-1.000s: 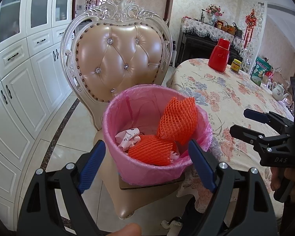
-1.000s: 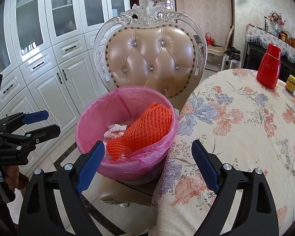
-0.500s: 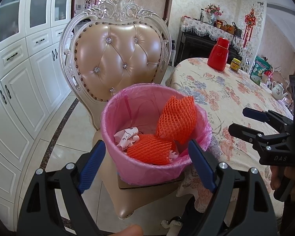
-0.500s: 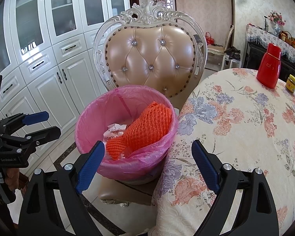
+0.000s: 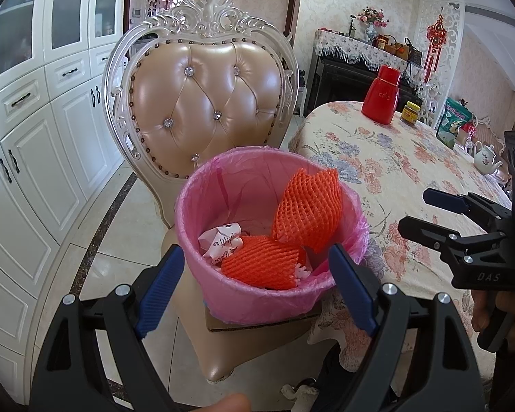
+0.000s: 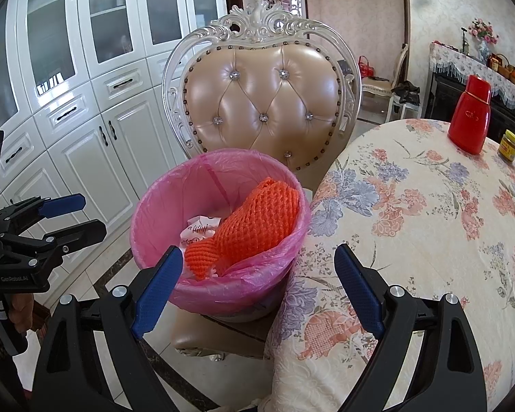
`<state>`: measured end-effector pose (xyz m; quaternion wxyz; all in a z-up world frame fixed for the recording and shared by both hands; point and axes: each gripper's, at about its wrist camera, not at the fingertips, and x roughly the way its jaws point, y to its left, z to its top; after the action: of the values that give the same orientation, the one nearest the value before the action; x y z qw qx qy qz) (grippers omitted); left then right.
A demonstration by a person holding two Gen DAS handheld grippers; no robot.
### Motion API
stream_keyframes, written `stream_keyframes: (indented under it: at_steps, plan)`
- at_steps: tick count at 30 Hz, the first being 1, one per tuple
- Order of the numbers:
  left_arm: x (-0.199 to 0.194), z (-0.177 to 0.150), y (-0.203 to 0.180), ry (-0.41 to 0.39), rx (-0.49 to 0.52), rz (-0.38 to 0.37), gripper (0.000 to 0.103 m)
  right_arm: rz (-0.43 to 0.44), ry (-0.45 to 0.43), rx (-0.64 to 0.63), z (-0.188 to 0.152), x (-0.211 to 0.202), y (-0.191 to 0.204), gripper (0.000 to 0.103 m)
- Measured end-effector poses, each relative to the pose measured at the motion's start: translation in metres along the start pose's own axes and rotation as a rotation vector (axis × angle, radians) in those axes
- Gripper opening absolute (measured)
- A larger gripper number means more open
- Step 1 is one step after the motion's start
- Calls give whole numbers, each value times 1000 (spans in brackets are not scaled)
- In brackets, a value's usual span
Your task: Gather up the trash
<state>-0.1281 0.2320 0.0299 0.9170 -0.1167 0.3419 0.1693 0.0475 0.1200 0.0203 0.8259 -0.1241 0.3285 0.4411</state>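
Room: white panelled cabinets (image 6: 86, 130) are lining the wall behind a tufted beige chair (image 5: 202, 103), and a round table under a floral tablecloth (image 6: 429, 213) is standing just beside the chair.
Bin: a bin with a pink liner (image 5: 257, 295) is sitting on a flat piece of cardboard (image 5: 257, 322) on the chair seat, close against the table edge.
Trash: two orange foam fruit nets (image 5: 305, 206) and a crumpled white wrapper (image 5: 221, 240) are lying inside the bin; one net is leaning up against the liner wall on the table side, the other is lying low beside the wrapper.
Left gripper: the left gripper (image 5: 254, 285) is hovering in front of the bin with its blue-padded fingers spread wide, gripping nothing.
Right gripper: the right gripper (image 6: 257, 286) is hovering over the gap between bin and table, fingers likewise spread apart and holding nothing.
Table items: a red flask (image 6: 472, 116) and a small yellow-lidded jar (image 6: 510, 146) are standing near the far edge, and a white teapot (image 5: 485, 161) is sitting further round.
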Motion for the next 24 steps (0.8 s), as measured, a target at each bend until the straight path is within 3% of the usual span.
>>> stream_keyframes:
  at_steps: [19,24]
  plan:
    - [4,1,-1,15,2,-13,83,-2,5,2,0,2,-3,85]
    - [6,1,-1,4,2,-29,89,-6,12,7,-2,6,-6,85]
